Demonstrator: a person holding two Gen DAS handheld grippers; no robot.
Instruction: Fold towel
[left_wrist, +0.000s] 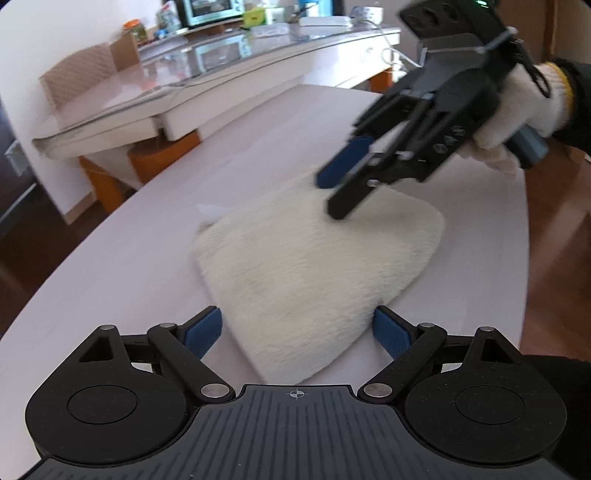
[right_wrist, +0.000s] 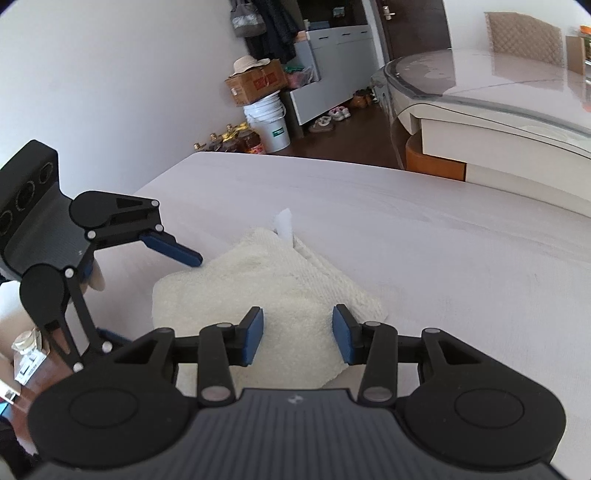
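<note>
The towel (left_wrist: 314, 266) is lying folded on the pale table (left_wrist: 110, 258), looking cream-white and fluffy, with soft rounded corners. It is sitting near the table's side edge, the one by the brown floor. In the right wrist view the towel (right_wrist: 273, 295) is showing stacked layers along one side (like pages in a book), and a small white tag (right_wrist: 284, 223) is sticking up at its far corner.

The left gripper (left_wrist: 297, 330) is hanging over the near corner of the towel with its blue pads (left_wrist: 201, 334) standing wide apart, one on each side of the corner. They are not pinching it.

The right gripper (right_wrist: 297, 339) is hanging over another corner with its fingers partly apart, and the pads are not squeezing the towel. A hand in a white glove (left_wrist: 517, 110) is holding this gripper.

A second table with a shiny glass top (left_wrist: 221, 59) is standing behind, well apart from the towel.
</note>
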